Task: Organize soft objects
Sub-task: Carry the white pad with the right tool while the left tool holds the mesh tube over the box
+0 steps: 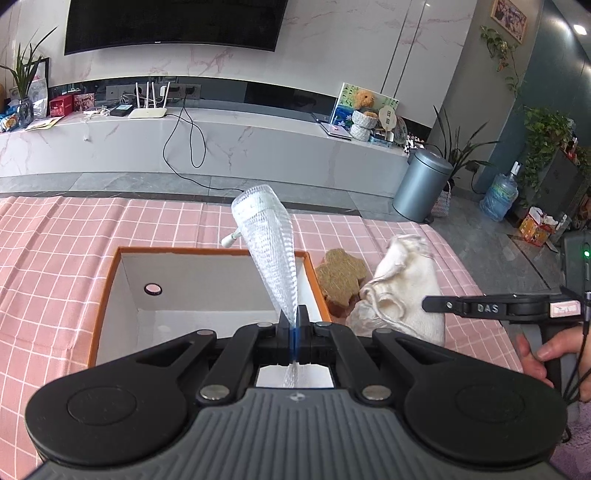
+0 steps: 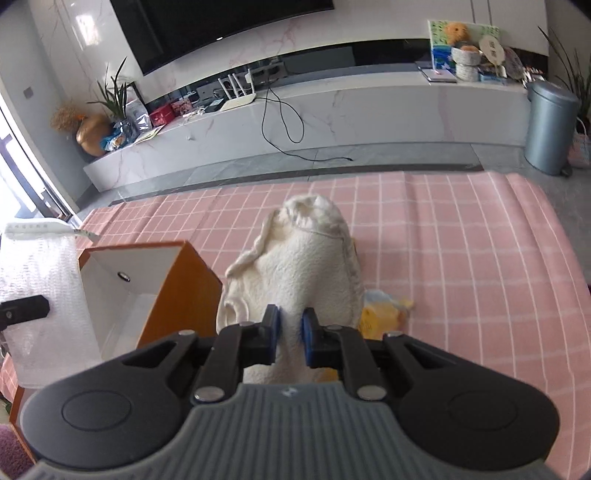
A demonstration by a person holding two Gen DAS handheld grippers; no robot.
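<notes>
The left gripper [image 1: 293,332] has its jaws pressed together on a clear bubble-wrap bag [image 1: 267,236], which stands up from the pinch and fans wider toward its top, above the open box [image 1: 110,284]. That box — orange outside, white inside — sits on the pink checked tablecloth [image 1: 74,229], and a small round disc [image 1: 153,289] shows on its inner far wall.

The right gripper [image 2: 290,332] is clamped on a cream fleece cloth [image 2: 306,258], the blue pads squeezing a fold of the fabric between them; the cloth bulges up ahead of the fingers, just right of the box's orange side. In the left wrist view the person's hand [image 1: 539,354] grips the handle of that tool at the right edge.

Under the cloth a yellow soft item [image 2: 384,314] lies on the tablecloth, partly hidden. Between the box and the cloth, the left view shows a tan, flower-shaped scrubby pad [image 1: 341,277] resting on the table.

Beyond the table's edge stand a grey pedal bin [image 1: 421,184] and a long white marble shelf [image 1: 221,144] — a dark television [image 1: 177,22] hangs above it.
</notes>
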